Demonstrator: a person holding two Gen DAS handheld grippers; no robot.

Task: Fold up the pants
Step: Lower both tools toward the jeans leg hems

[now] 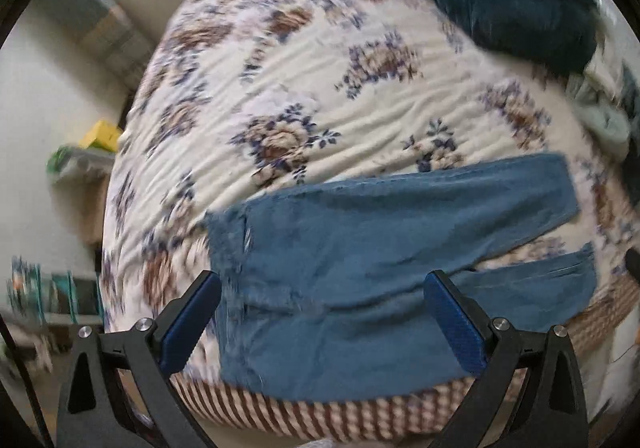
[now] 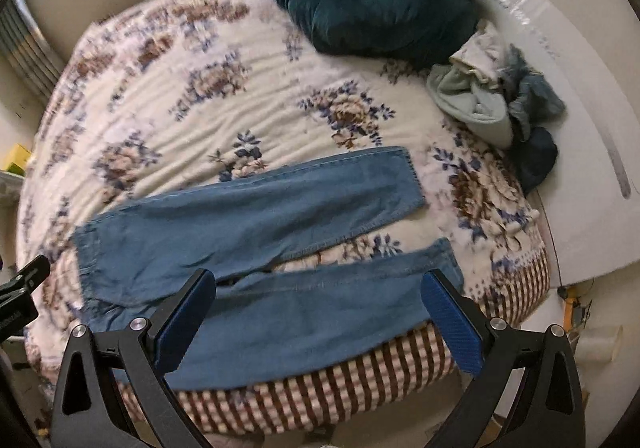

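Blue pants [image 2: 248,244] lie flat, unfolded, legs apart, at the bed's [image 2: 168,96] near edge, left claw [image 1: 324,324] and right claw [image 2: 320,322] both released above them; next, I judge, grip one leg.

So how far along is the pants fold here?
Done: the blue pants lie spread flat on the floral bedspread, legs apart. In hand: nothing; the left hand-held gripper and right hand-held gripper hover open above them. Left: every fold.

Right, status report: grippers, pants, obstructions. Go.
Left gripper open, right gripper open, both empty. Pants flat on bed, legs apart, unfolded. Clothes heap off to the side, nothing blocking.
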